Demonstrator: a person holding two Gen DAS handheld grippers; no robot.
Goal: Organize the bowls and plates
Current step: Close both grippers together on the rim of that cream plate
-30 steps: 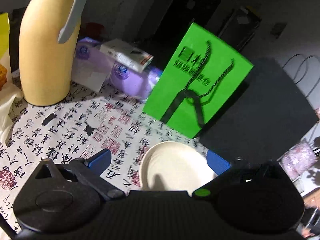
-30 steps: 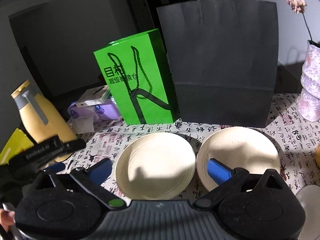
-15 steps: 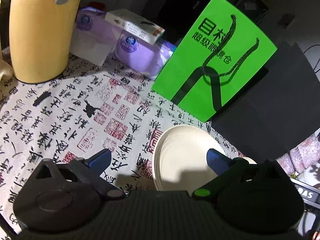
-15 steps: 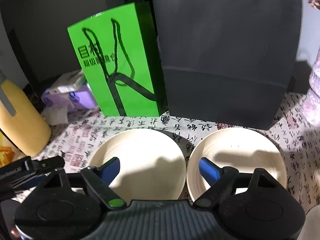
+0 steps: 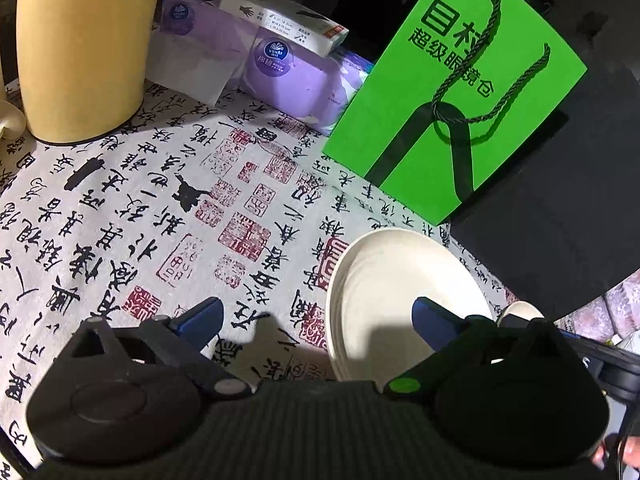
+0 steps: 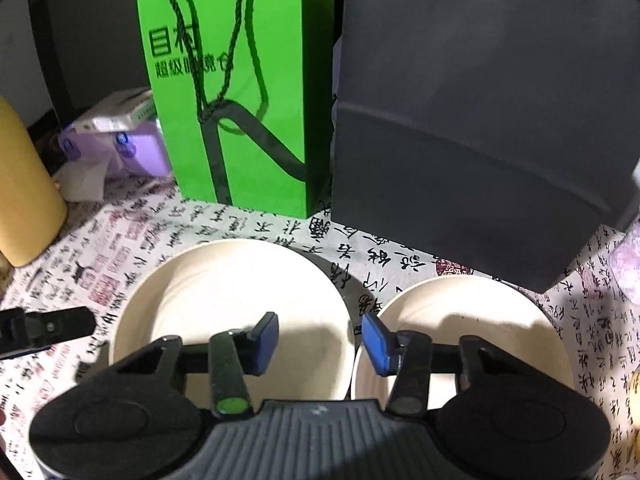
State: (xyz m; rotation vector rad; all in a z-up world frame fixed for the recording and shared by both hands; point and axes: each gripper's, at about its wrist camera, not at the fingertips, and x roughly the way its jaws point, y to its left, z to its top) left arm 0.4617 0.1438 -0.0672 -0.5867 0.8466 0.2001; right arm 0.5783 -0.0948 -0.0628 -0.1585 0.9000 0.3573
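Nearest in the right wrist view, the right gripper [image 6: 318,332] is seen with its blue-padded jaws closing. The near edges of two cream dishes fall within the gap: the right rim of the left plate [image 6: 224,292] and the left rim of the right plate [image 6: 472,332]. Whether a pad touches either rim cannot be told; no grip is shown. The two plates lie side by side on the calligraphy-printed tablecloth [image 6: 132,232], close together but not overlapping.

In the left wrist view, the left gripper [image 5: 316,316] is held wide apart and released, with nothing clasped. Its left finger is over bare cloth, while its right finger hangs above the left plate [image 5: 392,280], whose rim shows layered edges (possibly several plates stacked). A sliver of the right plate [image 5: 520,310] is glimpsed past it.

Behind the plates, a green paper bag [image 6: 240,92] with rope handles is stood upright, and a dark grey paper bag [image 6: 472,120] is set just beside it on the right. To the left of the green bag, purple tissue packs [image 5: 280,76] are piled with a small white box [image 5: 284,20] on top. A yellow jug [image 5: 80,48] is stood at the far left of the cloth.
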